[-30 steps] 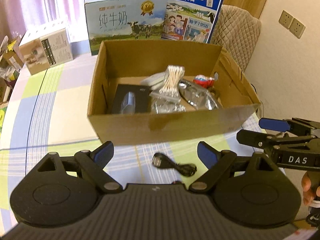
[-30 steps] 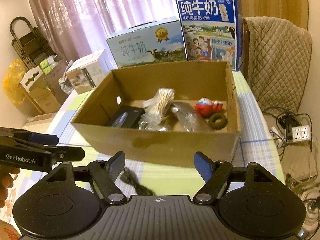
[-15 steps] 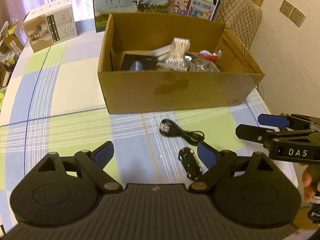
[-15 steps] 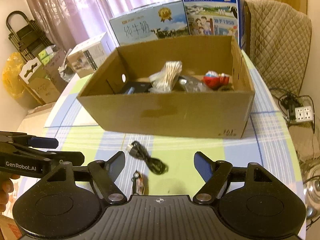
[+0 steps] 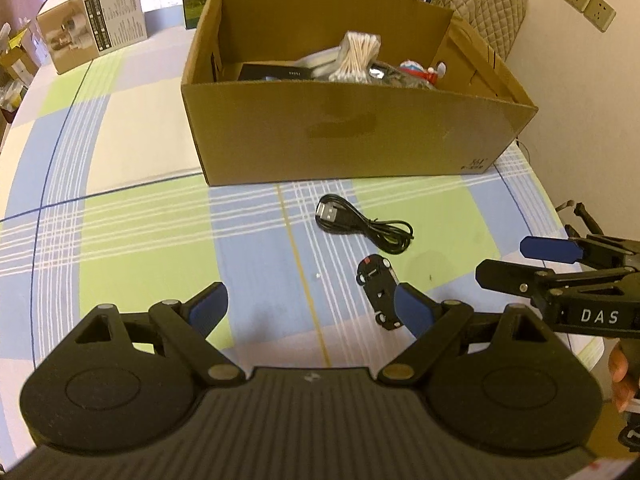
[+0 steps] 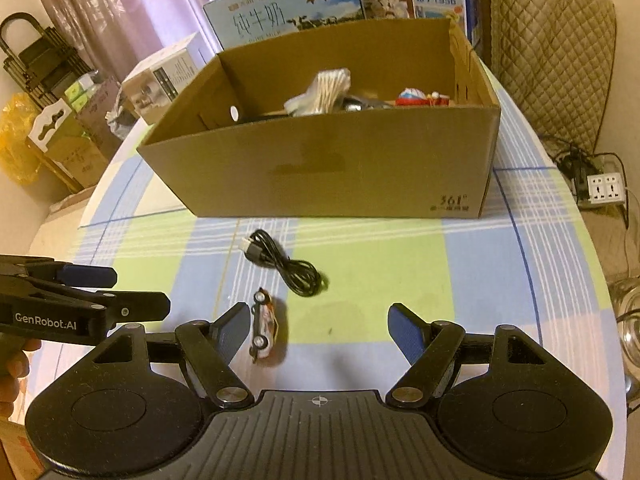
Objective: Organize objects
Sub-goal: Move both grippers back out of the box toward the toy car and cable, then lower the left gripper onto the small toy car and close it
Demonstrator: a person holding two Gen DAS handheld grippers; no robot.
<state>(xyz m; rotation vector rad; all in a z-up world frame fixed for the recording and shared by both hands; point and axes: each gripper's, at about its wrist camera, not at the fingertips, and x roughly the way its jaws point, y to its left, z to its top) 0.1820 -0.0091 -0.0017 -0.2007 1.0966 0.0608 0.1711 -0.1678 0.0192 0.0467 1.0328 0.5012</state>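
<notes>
A big cardboard box (image 5: pixel 352 128) is sitting on a table with a checked cloth (image 5: pixel 140 224). Inside it are lying a bag of cotton swabs (image 5: pixel 358 56), a flat black box (image 5: pixel 272 72) and a red and white toy (image 5: pixel 418 70).

In front of the big box, a black cable (image 5: pixel 360 226) is lying in a loose coil on the cloth. Just beside it is lying a little toy car (image 6: pixel 264 326) (it looks black from the left camera).

The left gripper (image 5: pixel 310 306) is hanging over the cloth with its jaws wide apart, holding nothing. The right gripper (image 6: pixel 320 330) is hanging there too, jaws apart and empty, and the car is sitting just inside its left finger.

Milk cartons (image 6: pixel 288 12) are standing behind the big box.
</notes>
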